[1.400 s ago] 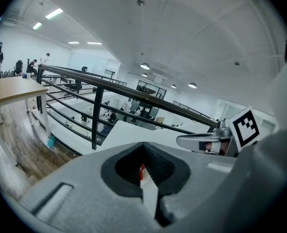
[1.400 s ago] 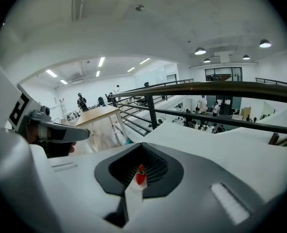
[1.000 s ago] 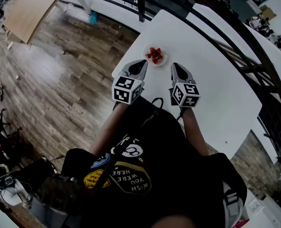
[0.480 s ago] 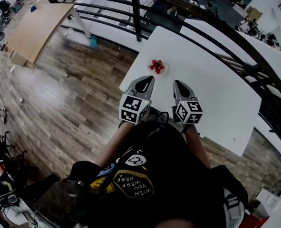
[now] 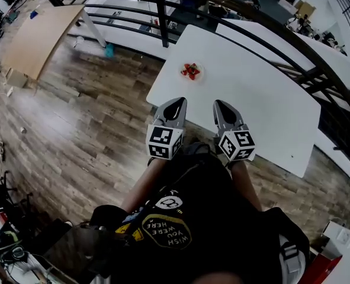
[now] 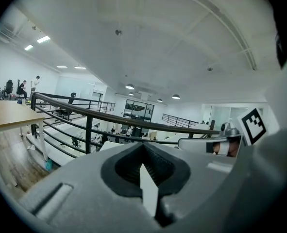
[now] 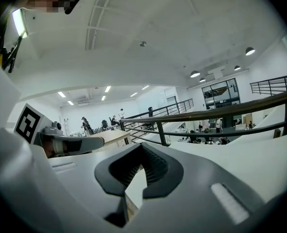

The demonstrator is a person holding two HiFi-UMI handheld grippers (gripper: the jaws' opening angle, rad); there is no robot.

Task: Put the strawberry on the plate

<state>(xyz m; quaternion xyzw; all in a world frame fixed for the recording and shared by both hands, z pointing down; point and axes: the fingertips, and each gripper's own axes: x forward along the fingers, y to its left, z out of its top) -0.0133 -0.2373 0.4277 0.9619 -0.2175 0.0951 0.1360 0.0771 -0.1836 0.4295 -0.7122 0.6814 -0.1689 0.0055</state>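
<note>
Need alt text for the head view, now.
Seen from above, a person holds the left gripper and right gripper, both shut and empty, at the near edge of a white table. Farther on, a small plate holds strawberries.

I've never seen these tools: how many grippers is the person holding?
2. The left gripper and the right gripper sit side by side at the near edge of the white table, both shut and empty. None looks hidden.

Strawberries (image 5: 190, 70) lie on a plate (image 5: 199, 76) atop the table (image 5: 257, 99).
</note>
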